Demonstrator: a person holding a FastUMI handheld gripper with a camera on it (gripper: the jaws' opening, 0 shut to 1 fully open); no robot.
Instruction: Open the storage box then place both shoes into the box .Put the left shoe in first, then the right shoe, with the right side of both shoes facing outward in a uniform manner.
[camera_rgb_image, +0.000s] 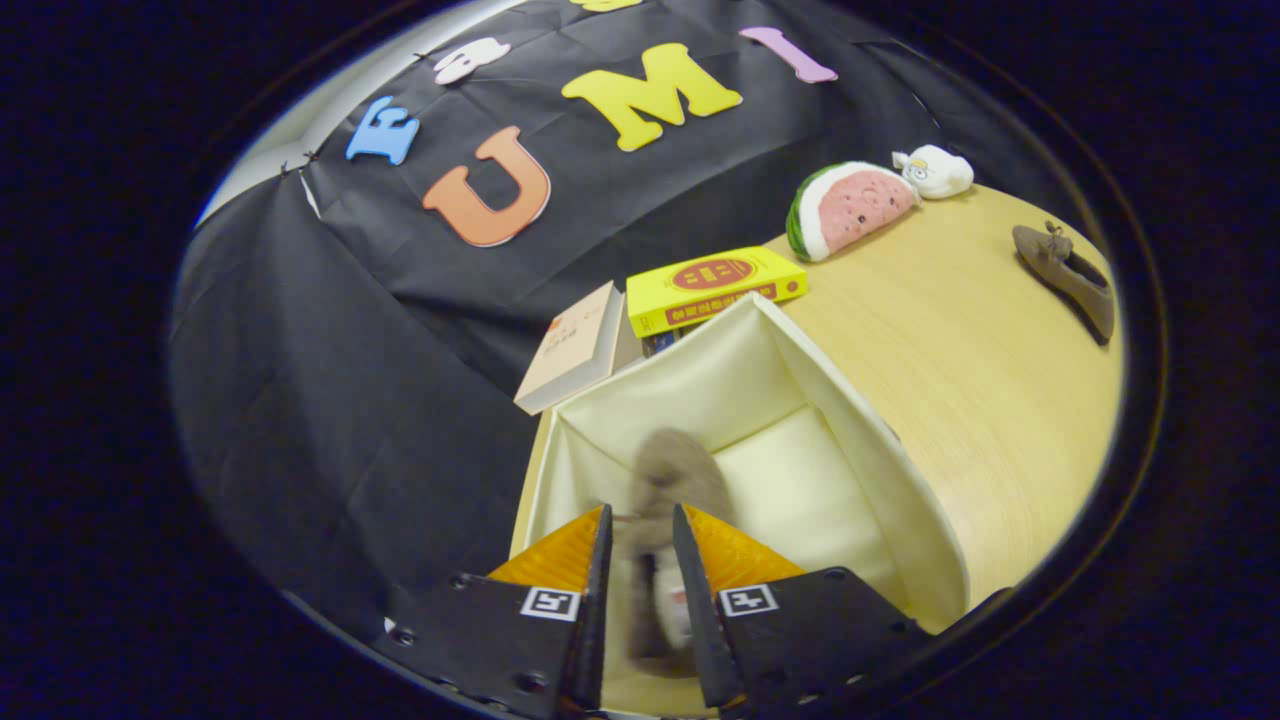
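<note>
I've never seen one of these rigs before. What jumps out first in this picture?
First, the claw, closed on a blurry brown shoe and holding it over the open cream storage box. Next, the watermelon-slice plush beyond the box on the wooden table, with a small white plush toy beside it. A second brown shoe lies apart on the table.

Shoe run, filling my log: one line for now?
tool: shut on shoe | over open box | second shoe: on table

shoe (668, 490) between the gripper (640, 530) fingers, over the open storage box (900, 500) — second shoe (1068, 275) on the table (980, 380), well right
</note>
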